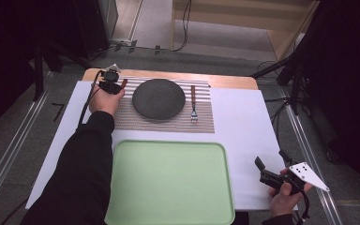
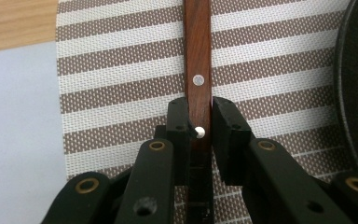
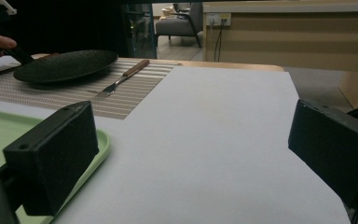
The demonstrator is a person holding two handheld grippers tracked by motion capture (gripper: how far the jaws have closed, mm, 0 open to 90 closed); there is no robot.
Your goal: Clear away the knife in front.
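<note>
Wooden-handled utensil (image 2: 198, 60), probably a knife, its blade end hidden: it lies on the striped placemat (image 2: 121, 70) to the left of the dark round plate (image 1: 158, 98), and the grasp is the step in hand. Near to far: at the near right corner of the counter (image 1: 243, 126) the right tongs (image 1: 274, 161) hang released, jaws wide apart above the white sheet, held level and pointing up the counter, with nothing between them; the empty green tray (image 1: 168, 178) lies beside them at the near edge; beyond it the left forearm stretches to the far left corner, where the left tongs (image 2: 199, 128) point down at the mat and stand clenched on the riveted handle, one pad on each side of the wood; the fork (image 1: 193, 104) rests to the right of the plate, untouched. Judged next: a straight lift clear of the mat, with the grip kept firm so the slim handle does not pivot, then a carry, possibly toward the tray.
</note>
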